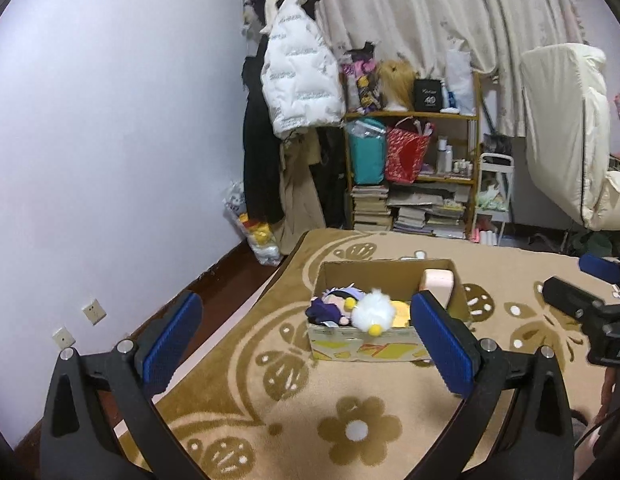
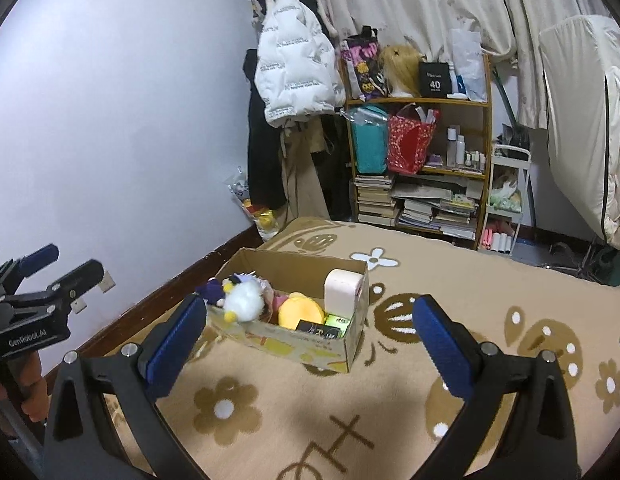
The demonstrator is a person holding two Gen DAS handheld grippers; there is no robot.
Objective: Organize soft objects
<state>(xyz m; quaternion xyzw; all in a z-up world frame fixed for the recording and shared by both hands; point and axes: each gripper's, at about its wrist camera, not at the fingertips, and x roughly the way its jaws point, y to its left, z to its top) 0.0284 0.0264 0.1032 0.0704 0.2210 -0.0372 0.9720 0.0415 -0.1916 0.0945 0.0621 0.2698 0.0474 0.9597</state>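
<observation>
Bedroom in home: tan flowered blanket on bed (image 2: 490, 300), white puffy jacket on hook (image 2: 294, 76), wooden shelf with books and bags (image 2: 420, 168), long cream curtains (image 1: 430, 12).

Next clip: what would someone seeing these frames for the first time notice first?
Probably the open cardboard box in the middle of the beige flower-patterned blanket, stuffed with toys: a fluffy white plush leans over its near-left rim, and a yellow round cushion lies inside. Both the left gripper and right gripper are open and empty. Behind stand a cluttered shelf and a hanging white puffer jacket.

Floral blanket (image 2: 390, 420) — cardboard box (image 2: 302, 344) atop
</observation>
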